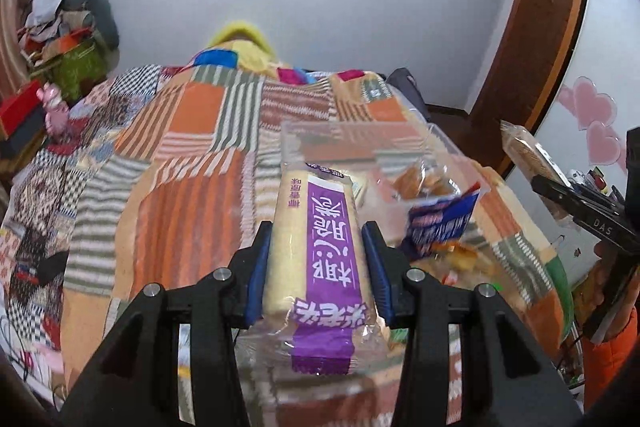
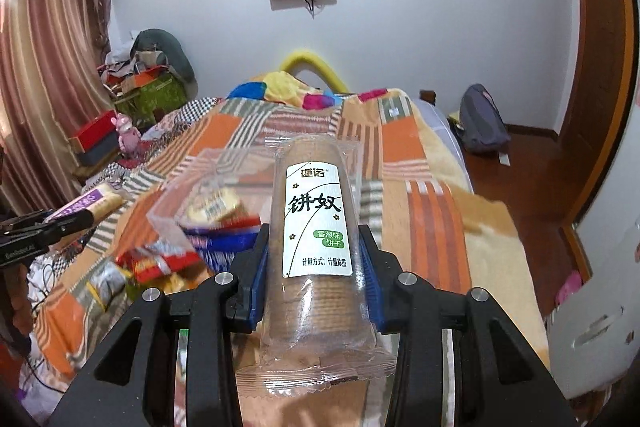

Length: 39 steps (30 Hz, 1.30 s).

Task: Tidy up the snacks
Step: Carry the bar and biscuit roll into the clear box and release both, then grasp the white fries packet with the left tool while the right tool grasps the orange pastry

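Note:
My left gripper (image 1: 318,259) is shut on a long cream biscuit pack with a purple label (image 1: 316,247), held above the bed. My right gripper (image 2: 314,259) is shut on a clear sleeve of round brown crackers with a white label (image 2: 314,235). A clear plastic box (image 2: 192,199) stands on the bed with a small snack pack inside; it also shows in the left wrist view (image 1: 360,155). Red, blue and yellow snack bags (image 2: 168,263) lie beside it. The right gripper with its crackers shows at the right edge of the left wrist view (image 1: 560,187). The left gripper shows at the left in the right wrist view (image 2: 44,227).
A patchwork blanket (image 2: 420,187) covers the bed. Boxes and clutter (image 2: 132,99) pile up at the far left by the curtain. A backpack (image 2: 482,123) sits on the wooden floor at the right. A door (image 1: 532,39) stands at the right.

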Tool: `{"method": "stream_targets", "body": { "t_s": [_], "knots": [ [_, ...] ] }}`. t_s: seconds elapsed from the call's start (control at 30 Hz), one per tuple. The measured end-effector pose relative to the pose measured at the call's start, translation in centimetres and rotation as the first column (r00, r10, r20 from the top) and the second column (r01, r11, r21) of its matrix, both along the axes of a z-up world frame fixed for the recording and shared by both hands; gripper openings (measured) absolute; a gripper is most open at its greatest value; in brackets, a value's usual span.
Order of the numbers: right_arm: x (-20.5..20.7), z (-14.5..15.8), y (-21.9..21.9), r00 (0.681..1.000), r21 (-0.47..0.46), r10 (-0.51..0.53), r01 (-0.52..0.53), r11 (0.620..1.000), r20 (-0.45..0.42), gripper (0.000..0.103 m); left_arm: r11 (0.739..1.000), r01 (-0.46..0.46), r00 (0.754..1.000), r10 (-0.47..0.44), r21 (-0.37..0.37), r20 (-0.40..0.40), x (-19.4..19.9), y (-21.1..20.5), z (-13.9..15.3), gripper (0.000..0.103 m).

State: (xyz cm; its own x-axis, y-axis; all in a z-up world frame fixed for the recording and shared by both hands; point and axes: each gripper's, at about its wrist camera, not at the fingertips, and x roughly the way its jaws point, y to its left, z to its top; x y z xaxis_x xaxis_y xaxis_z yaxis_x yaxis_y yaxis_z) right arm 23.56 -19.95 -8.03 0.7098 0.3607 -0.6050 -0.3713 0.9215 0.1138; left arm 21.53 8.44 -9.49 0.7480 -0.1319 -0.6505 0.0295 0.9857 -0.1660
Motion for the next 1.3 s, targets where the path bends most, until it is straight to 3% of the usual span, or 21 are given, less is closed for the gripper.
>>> {"method": "stream_targets", "body": {
  "t_s": [0.23, 0.8, 1.07, 1.3],
  "knots": [
    [3.3, -0.2, 2.0, 1.000, -0.013, 0.004, -0.004, 1.000, 0.016, 0.037, 0.999, 0.043, 0.999, -0.043, -0.007, -0.001, 4.7, -2.8, 0.0, 0.044],
    [8.9, -4.0, 3.0, 0.994, -0.074, -0.001, -0.007, 0.997, -0.108, 0.037, 0.990, 0.129, 0.986, -0.133, -0.047, -0.098, 16.2, -6.5, -3.2, 0.044],
    [9.1, -3.3, 2.6, 0.995, -0.086, 0.012, -0.021, 0.996, -0.103, 0.037, 0.994, 0.105, 0.982, -0.107, -0.019, -0.154, 18.2, -7.8, -5.2, 0.045],
    [7.8, -1.8, 2.5, 0.998, -0.113, 0.028, -0.036, 0.993, -0.064, 0.037, 0.993, 0.120, 0.984, -0.118, 0.009, -0.137, 16.4, -8.0, -4.3, 0.049]
  ]
}}
